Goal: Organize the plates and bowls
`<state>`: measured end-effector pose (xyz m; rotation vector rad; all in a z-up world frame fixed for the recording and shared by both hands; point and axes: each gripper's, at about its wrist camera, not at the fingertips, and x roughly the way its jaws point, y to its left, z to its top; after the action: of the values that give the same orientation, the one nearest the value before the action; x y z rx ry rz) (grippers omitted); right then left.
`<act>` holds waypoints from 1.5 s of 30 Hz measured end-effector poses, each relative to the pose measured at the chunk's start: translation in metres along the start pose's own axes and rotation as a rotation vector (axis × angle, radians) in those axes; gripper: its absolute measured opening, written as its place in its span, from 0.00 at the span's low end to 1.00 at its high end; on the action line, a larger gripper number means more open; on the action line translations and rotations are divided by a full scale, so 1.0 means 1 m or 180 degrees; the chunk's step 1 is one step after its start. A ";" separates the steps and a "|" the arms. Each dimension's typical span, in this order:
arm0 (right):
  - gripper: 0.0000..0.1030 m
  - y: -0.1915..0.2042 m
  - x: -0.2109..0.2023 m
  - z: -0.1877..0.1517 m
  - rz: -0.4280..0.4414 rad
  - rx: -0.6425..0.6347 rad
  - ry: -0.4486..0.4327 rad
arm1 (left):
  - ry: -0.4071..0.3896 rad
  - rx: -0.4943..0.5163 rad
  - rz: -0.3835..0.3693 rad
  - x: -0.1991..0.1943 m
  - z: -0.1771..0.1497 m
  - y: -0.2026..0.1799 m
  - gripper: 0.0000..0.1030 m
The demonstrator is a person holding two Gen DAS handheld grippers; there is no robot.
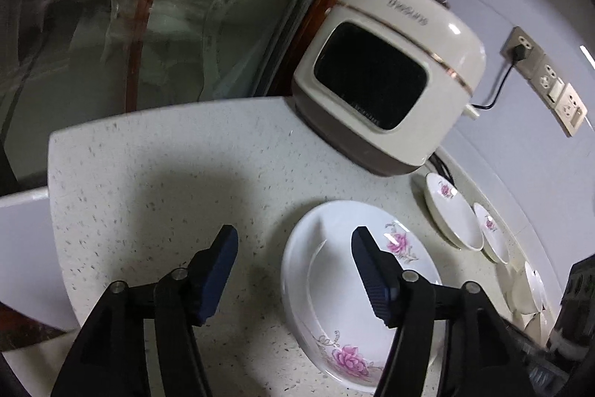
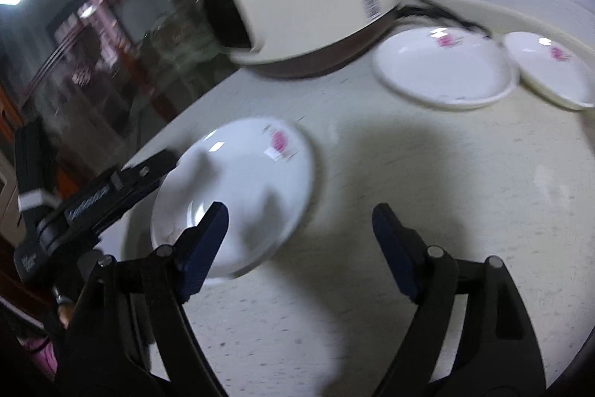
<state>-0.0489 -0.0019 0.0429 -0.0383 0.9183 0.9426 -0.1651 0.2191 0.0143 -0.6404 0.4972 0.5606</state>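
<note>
Left wrist view: your left hand-held gripper (image 1: 293, 266) hangs released, as does the right hand-held gripper (image 2: 299, 240). The big plate (image 1: 334, 289) lies flat on the tabletop (image 1: 148, 166). Placement looks finished; next, reach for a small plate (image 2: 442, 69) by the cooker (image 1: 390, 73).

The left hand-held gripper (image 1: 293, 244) hangs open over the speckled worktop (image 1: 148, 173); its right finger overlaps the large floral plate (image 1: 327, 270).

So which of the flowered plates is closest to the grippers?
The big plate right under both open grippers; the two smaller plates sit beside the rice cooker.
</note>
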 end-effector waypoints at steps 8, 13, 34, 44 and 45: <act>0.92 -0.040 -0.027 0.013 -0.0564 0.0134 -0.0444 | -0.0574 0.0883 -0.0371 -0.040 -0.003 -0.070 0.89; 0.92 -0.076 -0.038 0.017 -0.0783 0.0476 -0.0388 | -0.0237 0.1091 -0.0688 -0.024 0.002 -0.127 1.00; 0.86 -0.133 -0.083 0.011 -0.0863 0.1131 -0.0797 | 0.0676 0.0581 0.0152 0.149 -0.002 -0.201 0.99; 0.72 -0.129 -0.080 0.011 -0.0953 0.1094 -0.0749 | 0.0723 0.1055 0.0190 0.162 -0.013 -0.218 0.47; 0.72 -0.130 -0.081 0.010 -0.0948 0.1116 -0.0756 | 0.0736 0.1091 0.0164 0.159 -0.014 -0.218 0.43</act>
<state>0.0295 -0.1324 0.0604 0.2261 0.8181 0.4894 0.0846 0.1160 0.0017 -0.3659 0.8091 0.4374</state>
